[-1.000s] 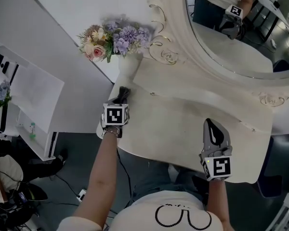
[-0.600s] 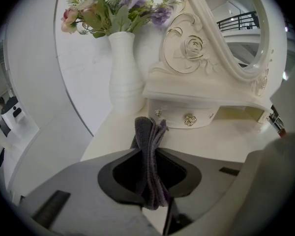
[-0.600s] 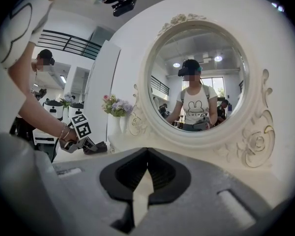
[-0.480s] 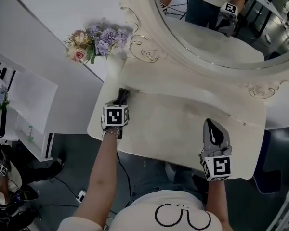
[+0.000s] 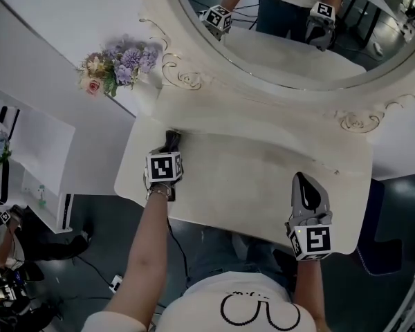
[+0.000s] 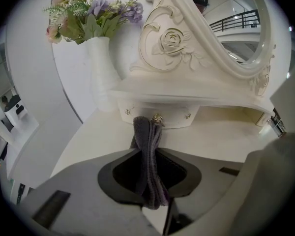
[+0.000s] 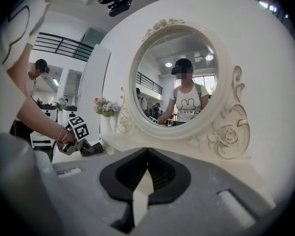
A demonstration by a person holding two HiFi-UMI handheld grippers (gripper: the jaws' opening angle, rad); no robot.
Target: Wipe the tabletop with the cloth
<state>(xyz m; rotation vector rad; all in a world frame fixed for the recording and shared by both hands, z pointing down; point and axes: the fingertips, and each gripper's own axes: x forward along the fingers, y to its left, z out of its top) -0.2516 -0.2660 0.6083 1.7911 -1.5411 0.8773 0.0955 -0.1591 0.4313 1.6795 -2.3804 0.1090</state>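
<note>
Both hand-held grippers now show reflected in the mirror [image 5: 283, 47], where a second ago only the right one did. On the cream desk [image 5: 263, 178], flowers [image 5: 117, 64] stand at the back left corner. The right hand-held gripper [image 5: 306, 185] rests near the front edge, jaws together and empty. The left hand-held gripper [image 5: 171, 142] pinches the dark cloth [image 6: 148, 156] at the desk's back left, just before a small drawer knob [image 6: 157, 119].

Cloth [image 5: 171, 142] at the tabletop's [image 5: 249, 178] left, flower vase [image 6: 102, 73] back-left, mirror [image 5: 290, 54] behind.
</note>
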